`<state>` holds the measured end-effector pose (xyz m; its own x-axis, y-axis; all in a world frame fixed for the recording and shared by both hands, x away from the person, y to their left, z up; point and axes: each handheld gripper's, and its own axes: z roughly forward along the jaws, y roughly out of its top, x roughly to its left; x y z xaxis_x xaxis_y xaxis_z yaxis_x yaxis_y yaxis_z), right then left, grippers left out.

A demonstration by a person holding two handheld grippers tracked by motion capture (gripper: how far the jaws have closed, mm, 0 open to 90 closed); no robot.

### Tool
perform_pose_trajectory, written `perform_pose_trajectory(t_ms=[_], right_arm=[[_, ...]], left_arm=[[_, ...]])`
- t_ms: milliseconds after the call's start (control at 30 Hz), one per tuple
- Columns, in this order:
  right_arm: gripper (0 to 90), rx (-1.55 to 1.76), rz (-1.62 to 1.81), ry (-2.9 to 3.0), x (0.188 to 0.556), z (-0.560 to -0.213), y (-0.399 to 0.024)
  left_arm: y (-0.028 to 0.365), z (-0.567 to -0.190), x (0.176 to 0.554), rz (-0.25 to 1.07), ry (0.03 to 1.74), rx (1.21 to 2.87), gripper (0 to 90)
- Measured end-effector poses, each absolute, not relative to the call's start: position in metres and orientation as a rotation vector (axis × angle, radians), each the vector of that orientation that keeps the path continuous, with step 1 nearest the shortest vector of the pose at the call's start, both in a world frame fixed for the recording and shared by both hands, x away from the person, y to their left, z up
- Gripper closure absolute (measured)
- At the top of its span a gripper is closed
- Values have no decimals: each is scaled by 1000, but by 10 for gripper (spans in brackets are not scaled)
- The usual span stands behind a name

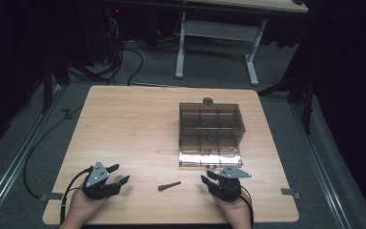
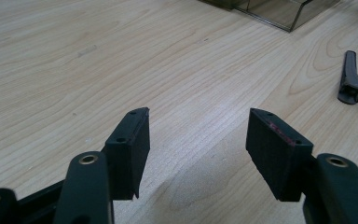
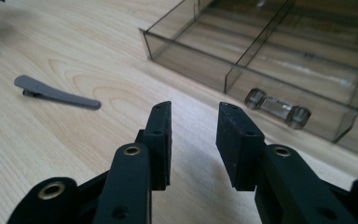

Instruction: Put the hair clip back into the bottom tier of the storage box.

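While nothing is yet gripped, the hair clip (image 1: 169, 185) is left lying flat on the wooden surface (image 1: 124, 124), just in front of the smoky clear plastic organizer box (image 1: 211, 125) with its drawer (image 1: 209, 157) pulled out, probably so that the clip can be picked up and dropped into a compartment. To the left of the clip, the left hand-held gripper (image 1: 119, 174) is rested with jaws spread and empty; to its right, the right hand-held gripper (image 1: 206, 178) is likewise held apart, pointing toward the drawer's clear handle (image 3: 278, 108). Behind the box, grey carpet, cables and a white desk frame (image 1: 217, 45) are seen in a dim room.
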<state>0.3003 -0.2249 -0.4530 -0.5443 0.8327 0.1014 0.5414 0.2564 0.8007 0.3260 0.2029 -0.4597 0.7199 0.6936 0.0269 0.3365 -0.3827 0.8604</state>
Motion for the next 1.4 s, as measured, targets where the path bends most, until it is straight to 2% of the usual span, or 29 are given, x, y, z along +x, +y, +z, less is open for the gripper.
perform_pose_trajectory(t_ms=[367, 667, 700, 767, 800, 833, 1167, 1400], right_arm=[[637, 1269, 1127, 2227, 303, -456, -220], [662, 1235, 1122, 2241, 302, -454, -215], [750, 1204, 1129, 2266, 302, -453, -206], [844, 1160, 1128, 2284, 302, -451, -197], [844, 1160, 1128, 2284, 302, -451, -197], [900, 1121, 1126, 2303, 303, -449, -185], [900, 1003, 1082, 2428, 319, -453, -133], [900, 1000, 1061, 2465, 323, -457, -127]], left_arm=[[203, -460, 326, 479, 779, 1995, 401], [202, -460, 327, 483, 778, 1999, 403], [202, -460, 327, 484, 778, 2000, 403], [202, -460, 327, 485, 778, 2001, 402], [202, -460, 327, 485, 778, 2001, 402], [202, -460, 327, 485, 778, 2001, 402], [202, -460, 326, 488, 775, 2002, 402], [202, -460, 326, 486, 774, 2000, 402]])
